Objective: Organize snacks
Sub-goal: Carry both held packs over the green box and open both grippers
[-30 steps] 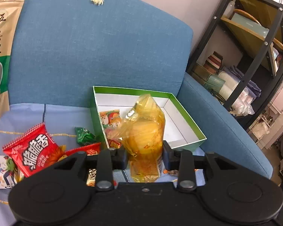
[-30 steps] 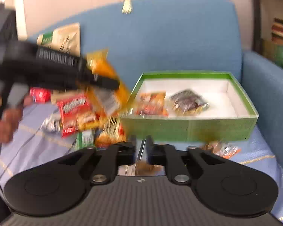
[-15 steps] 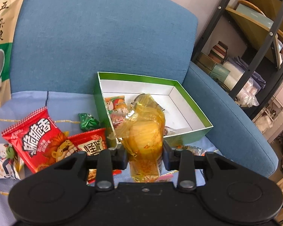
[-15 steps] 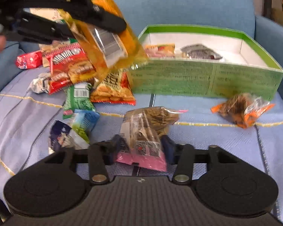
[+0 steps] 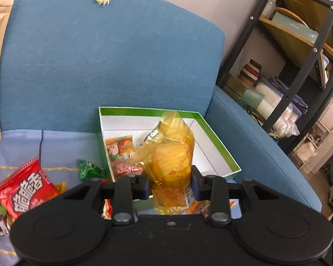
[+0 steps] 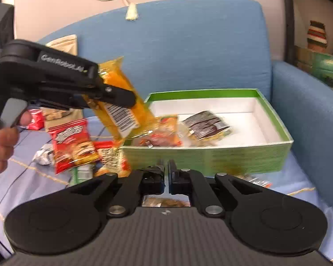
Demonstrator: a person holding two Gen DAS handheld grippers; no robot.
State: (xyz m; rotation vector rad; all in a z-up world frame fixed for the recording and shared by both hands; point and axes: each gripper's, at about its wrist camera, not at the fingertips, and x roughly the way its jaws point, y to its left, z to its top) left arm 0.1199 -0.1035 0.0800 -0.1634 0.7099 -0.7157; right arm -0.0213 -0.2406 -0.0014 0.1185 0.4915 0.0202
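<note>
Yellow snack bag clamped between the left gripper's fingers, held tilted above the near left corner of the green box. Box on the blue sofa, with two packets inside. Right gripper low in front of the box, fingers nearly together; a packet partly visible below them, grip unclear. More packets scattered left of the box.

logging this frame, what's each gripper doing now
left gripper: shut on yellow packet
right gripper: shut; whether it pinches anything cannot be told
</note>
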